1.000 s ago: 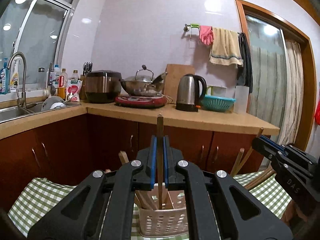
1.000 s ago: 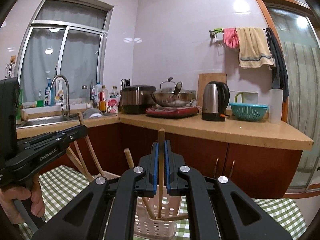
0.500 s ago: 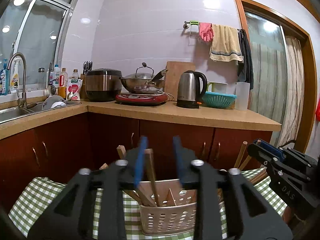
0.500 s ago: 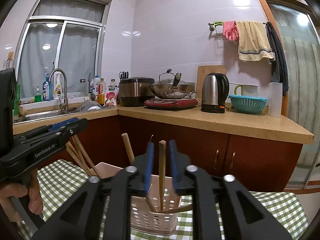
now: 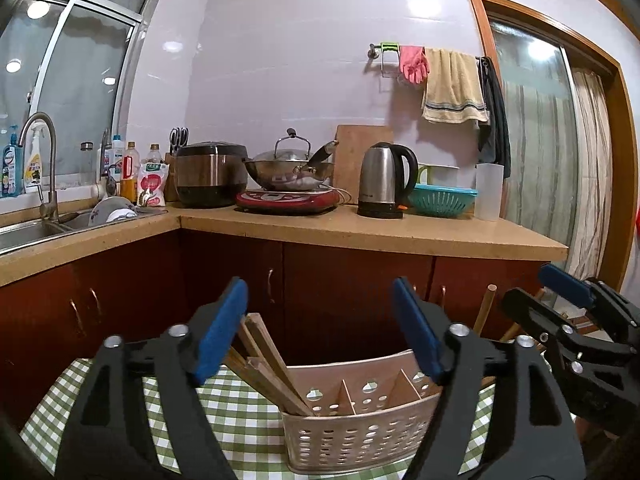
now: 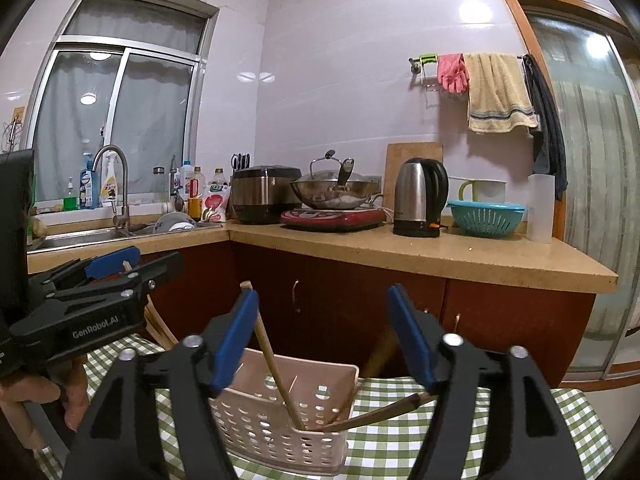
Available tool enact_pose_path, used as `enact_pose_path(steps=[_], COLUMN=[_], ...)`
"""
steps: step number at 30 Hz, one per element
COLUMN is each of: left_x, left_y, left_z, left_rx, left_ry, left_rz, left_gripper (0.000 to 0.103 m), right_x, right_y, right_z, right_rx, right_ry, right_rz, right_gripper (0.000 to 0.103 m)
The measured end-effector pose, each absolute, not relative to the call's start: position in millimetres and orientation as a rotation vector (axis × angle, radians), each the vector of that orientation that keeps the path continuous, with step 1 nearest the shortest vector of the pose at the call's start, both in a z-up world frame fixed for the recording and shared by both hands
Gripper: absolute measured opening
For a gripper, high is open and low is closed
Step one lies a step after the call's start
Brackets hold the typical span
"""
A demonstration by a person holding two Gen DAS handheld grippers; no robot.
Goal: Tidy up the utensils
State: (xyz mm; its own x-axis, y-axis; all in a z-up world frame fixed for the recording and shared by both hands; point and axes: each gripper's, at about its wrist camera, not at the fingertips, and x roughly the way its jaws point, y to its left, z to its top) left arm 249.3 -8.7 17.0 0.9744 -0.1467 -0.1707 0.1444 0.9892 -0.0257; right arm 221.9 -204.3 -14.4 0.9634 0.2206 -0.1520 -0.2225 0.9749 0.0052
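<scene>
Left gripper: my jaws stand wide and have just been opening; nothing is pinched between the blue pads, only air and the basket below.
Right gripper: my jaws also stand wide, just opened; one chopstick rises close beside my left pad, and I cannot tell whether it touches.
Basket: a pale perforated plastic utensil holder, just below and ahead of both pairs of jaws, standing on the green checked cloth.
Basket compartments: thin dividers split it into sections, seen from my left gripper.
Wooden chopsticks: a bundle leans out of the end section under my left gripper's left jaw, tips down in the basket.
Right-view contents: the upright chopstick slants into the basket under my right jaws; a dark-tipped stick lies low across its rim toward my right pad.
Other gripper seen: from the left gripper, my right one sits off to the right; from the right gripper, my left one sits to the left, a hand on its grip.
</scene>
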Motion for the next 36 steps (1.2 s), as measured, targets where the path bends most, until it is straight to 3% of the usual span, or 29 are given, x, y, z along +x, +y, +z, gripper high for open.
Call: enact_pose_path(steps=[5,15,36], left_x=[247,237,104], left_y=[-10,-10,18], left_z=[20,33,29], left_rx=[0.002,0.018,-0.017], left_ry=[0.148,0.121,0.209], left_rz=[-0.133,-0.043,0.082], left_gripper=[0.089,0.097,0.099], right_x=[218,209,117], right_y=[-206,-208,-209], right_z=[-11,-4,-24], right_rx=[-0.010,0.002,0.037], right_ry=[0.132,0.126,0.287], right_rz=[0.223,0.201,0.127], right_gripper=[0.081,0.084,0.085])
